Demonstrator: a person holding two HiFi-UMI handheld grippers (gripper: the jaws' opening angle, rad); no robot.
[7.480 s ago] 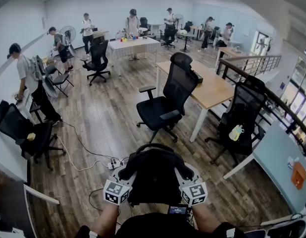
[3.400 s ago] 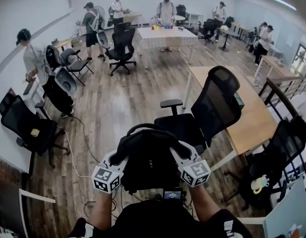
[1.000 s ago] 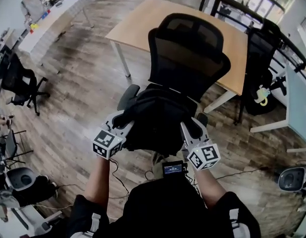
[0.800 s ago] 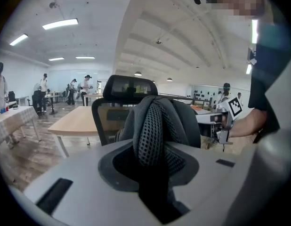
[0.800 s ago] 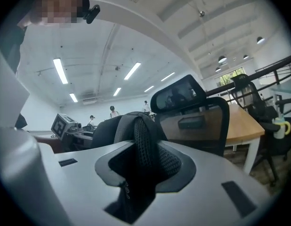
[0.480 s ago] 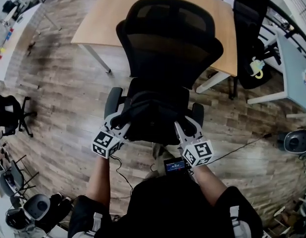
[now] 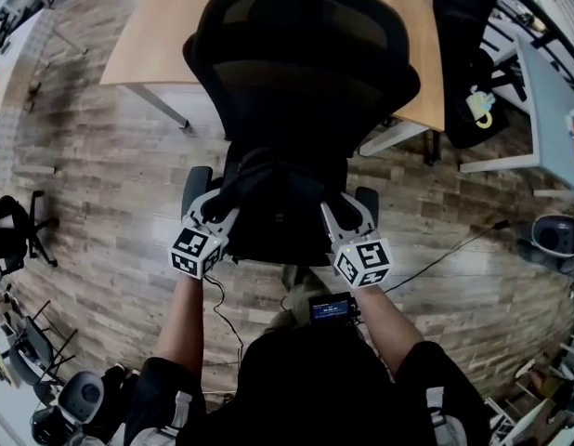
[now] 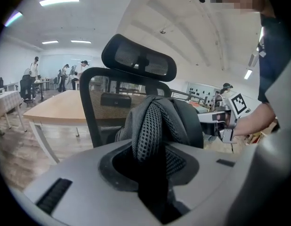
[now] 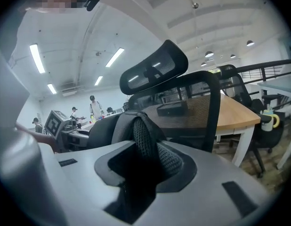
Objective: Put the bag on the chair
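Carrying appears done: the bag (image 7: 273,207) is hanging over the seat of the chair (image 7: 301,72) at 12 o'clock from the person, though the head view is not showing whether it is resting there yet. Lowering, letting go and backing off are remaining. The left gripper (image 7: 217,214) is clamping 1 mesh strap (image 8: 152,126) at the bag's 9 o'clock; the right gripper (image 7: 335,216) is clamping the other strap (image 9: 146,142) at 3 o'clock. Both forearms are reaching forward, roughly level.
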